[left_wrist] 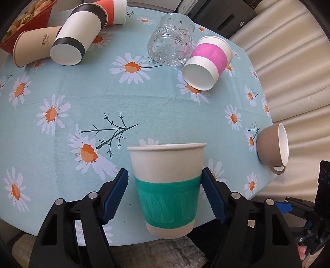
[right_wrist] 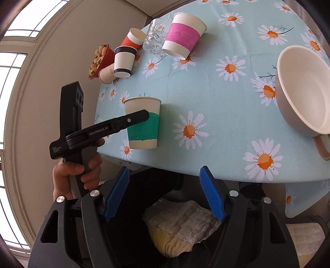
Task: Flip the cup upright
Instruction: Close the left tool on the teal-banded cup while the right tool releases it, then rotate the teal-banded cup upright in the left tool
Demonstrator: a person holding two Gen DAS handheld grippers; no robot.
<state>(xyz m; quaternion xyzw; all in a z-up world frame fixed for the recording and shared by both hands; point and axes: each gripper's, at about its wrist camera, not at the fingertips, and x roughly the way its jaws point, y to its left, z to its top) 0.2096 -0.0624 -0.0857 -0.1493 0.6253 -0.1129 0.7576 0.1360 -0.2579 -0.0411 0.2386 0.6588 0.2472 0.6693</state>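
A white paper cup with a green band [left_wrist: 167,189] stands upright near the table's front edge, rim up. My left gripper [left_wrist: 165,177] is open around it, with a blue pad on each side; the left pad stands apart from the cup, the right pad [left_wrist: 212,195] is at or very near its wall. The same cup [right_wrist: 142,123] shows in the right wrist view with the left gripper's finger across it. My right gripper [right_wrist: 164,189] is open and empty, off the table's edge, below the cup.
Lying on their sides on the daisy tablecloth [left_wrist: 144,107]: a pink-banded cup [left_wrist: 206,61], a glass tumbler [left_wrist: 171,39], a black-banded cup [left_wrist: 76,39], a plain cup [left_wrist: 33,45], an orange cup [left_wrist: 115,10], a brown mug [left_wrist: 272,146] at the right edge. A red snack bowl [left_wrist: 24,20] stands far left.
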